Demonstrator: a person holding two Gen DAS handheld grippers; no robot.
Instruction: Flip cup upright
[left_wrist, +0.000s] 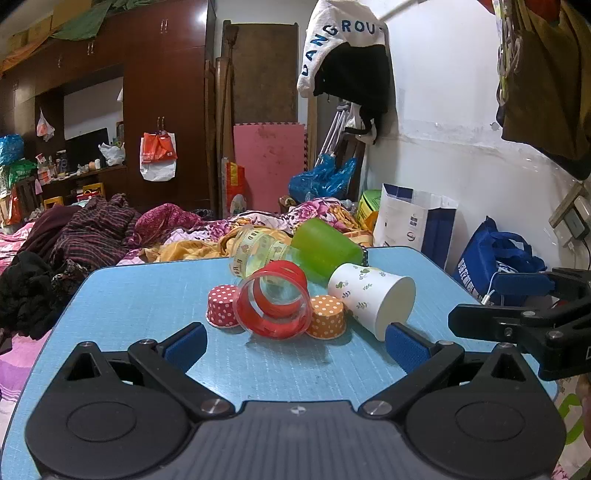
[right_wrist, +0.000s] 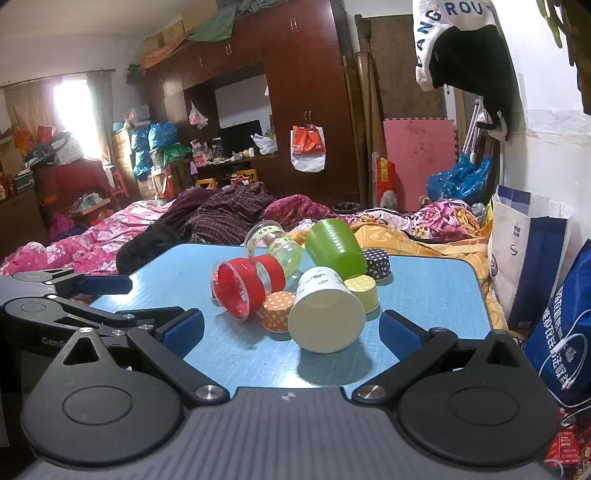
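"LANGROU" on hanging white garment (left_wrist: 341, 37); "GenR" on left claw (right_wrist: 50, 341)

A white paper cup (left_wrist: 369, 297) (right_wrist: 325, 314) with green leaf prints lies on its side, base toward camera.

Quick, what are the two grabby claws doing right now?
Left gripper: open, holding nothing.
Right gripper: open, holding nothing, facing the white paper cup.

A lived-in home bedroom is showing beyond the fingers: rumpled floral bedding (right_wrist: 92, 236), a dark wardrobe (right_wrist: 306, 92), and clothes (left_wrist: 347, 59) hanging on the wall.
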